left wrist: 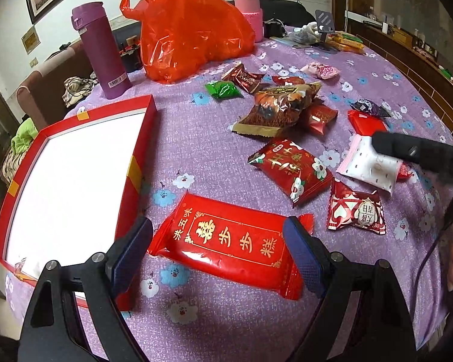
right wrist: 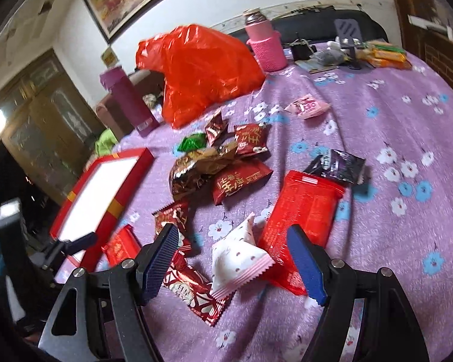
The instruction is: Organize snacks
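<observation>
Left gripper (left wrist: 217, 255) has jaws apart, straddling the long red cake packet (left wrist: 226, 249) with gold characters; whether the pads touch it is unclear. That packet lies flat on the purple flowered tablecloth (left wrist: 202, 138), just right of the red gift box (left wrist: 75, 187), which is open with a white inside. Right gripper (right wrist: 232, 261) also has jaws apart, over a white pink-edged sachet (right wrist: 238, 259), nothing clamped. The sachet overlaps a dark red heart-pattern candy pack (right wrist: 193, 292) and a flat red packet (right wrist: 302, 208). Further from the box, loose snacks sit in a cluster: brown-gold bag (left wrist: 274, 108), green candy (left wrist: 223, 89), red flower-print packet (left wrist: 290, 169), black-purple wrapper (right wrist: 338, 163), pink packet (left wrist: 321, 71). Beyond the box stand a purple flask (left wrist: 101, 51), an orange plastic bag (left wrist: 190, 30) and a pink bottle (left wrist: 250, 12).
</observation>
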Tool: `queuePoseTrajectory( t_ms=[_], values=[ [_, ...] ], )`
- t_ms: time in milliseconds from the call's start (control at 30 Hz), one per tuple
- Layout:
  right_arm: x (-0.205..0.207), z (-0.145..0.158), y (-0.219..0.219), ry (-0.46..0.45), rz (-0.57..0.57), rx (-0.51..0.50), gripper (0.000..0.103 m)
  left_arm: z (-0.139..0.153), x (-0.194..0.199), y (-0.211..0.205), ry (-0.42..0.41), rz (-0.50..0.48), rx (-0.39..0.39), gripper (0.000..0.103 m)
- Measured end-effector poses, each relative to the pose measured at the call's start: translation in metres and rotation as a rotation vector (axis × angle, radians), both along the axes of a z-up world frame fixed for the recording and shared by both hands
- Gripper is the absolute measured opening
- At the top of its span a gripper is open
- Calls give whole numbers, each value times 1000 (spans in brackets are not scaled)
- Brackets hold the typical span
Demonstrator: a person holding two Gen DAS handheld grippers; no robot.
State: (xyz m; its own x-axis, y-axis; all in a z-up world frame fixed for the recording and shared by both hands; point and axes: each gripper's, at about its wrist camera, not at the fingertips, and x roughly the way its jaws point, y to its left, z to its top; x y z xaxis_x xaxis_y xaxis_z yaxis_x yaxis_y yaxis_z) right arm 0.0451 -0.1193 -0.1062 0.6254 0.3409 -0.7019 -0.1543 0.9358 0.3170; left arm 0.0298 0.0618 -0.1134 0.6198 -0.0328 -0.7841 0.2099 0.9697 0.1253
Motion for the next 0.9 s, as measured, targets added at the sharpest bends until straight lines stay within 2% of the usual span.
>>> queuePoseTrajectory(
  t_ms=[133,267,367,433,600,733,900],
  values=[
    [5,-11,16,38,51,-60,75,-1,0,-2,-2,-7,4,89],
    [7,-13,25,28,62,-115,73,-3,1,-3,0,-9,10,89],
    [7,-14,29,28,75,-152,67,-3,2,-2,0,-9,6,89],
    [6,-14,32,27,85,-179,58,-4,2,-1,0,-9,4,89],
    [4,-16,39,34,119,-198,44,-5,1,-2,-1,-10,3,89],
    [4,-24,47,45,143,-225,43,-4,1,-2,1,-15,2,89],
    [5,-25,35,49,120,-203,39,-3,-3,11,-6,-18,-12,89]
  ],
)
